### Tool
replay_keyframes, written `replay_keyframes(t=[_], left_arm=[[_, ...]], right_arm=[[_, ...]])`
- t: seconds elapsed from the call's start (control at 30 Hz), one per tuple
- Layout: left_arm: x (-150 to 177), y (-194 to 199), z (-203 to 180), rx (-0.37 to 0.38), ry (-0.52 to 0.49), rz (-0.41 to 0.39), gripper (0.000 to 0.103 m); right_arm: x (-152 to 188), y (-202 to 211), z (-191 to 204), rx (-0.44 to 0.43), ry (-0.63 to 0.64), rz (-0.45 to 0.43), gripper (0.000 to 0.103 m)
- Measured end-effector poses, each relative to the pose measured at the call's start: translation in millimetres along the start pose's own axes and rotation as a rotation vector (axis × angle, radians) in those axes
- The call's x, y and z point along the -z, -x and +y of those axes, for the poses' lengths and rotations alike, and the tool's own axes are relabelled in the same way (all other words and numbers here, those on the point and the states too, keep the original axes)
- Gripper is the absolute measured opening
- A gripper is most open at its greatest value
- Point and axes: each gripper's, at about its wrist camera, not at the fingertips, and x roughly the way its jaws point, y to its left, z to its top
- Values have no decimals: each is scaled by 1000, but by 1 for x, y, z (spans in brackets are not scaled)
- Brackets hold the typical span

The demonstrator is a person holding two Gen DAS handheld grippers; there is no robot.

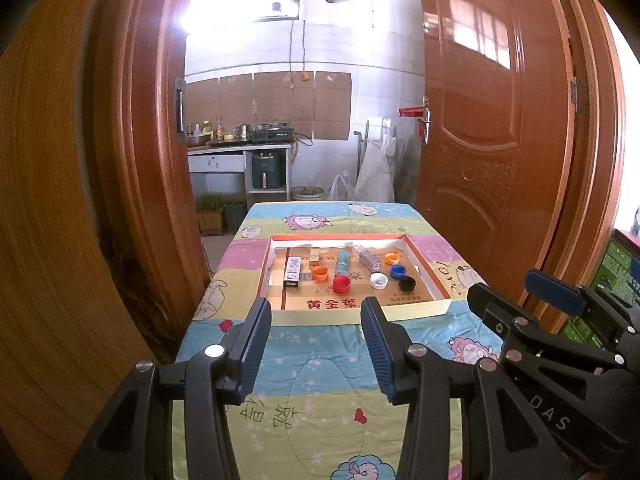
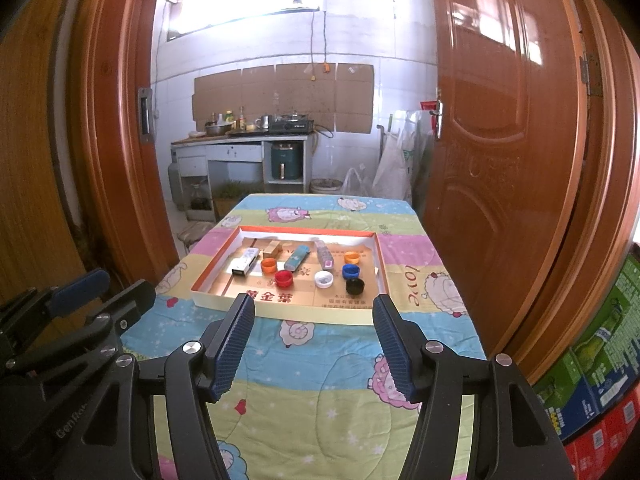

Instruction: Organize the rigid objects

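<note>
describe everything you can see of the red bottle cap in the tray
The red bottle cap is a small round cap, plastic by its look, lying open side up so its hollow inside shows. It rests on the printed cardboard floor of the shallow tray, toward the near middle. An orange cap lies close on its left, slightly farther back, and a teal tube lies just behind it. Whether it touches either is unclear. No gripper is near it.

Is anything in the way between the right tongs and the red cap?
Only the tray's near wall lies between the open right tongs and the red cap; they must go over it. No object blocks it.
</note>
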Motion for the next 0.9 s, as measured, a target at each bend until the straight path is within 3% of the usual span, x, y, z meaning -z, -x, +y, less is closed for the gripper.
replay_keyframes(t=[0.9], left_arm=[[-1, 1, -2, 2, -9, 1, 47]], right_arm=[[2, 2, 3, 0, 0, 1, 63]])
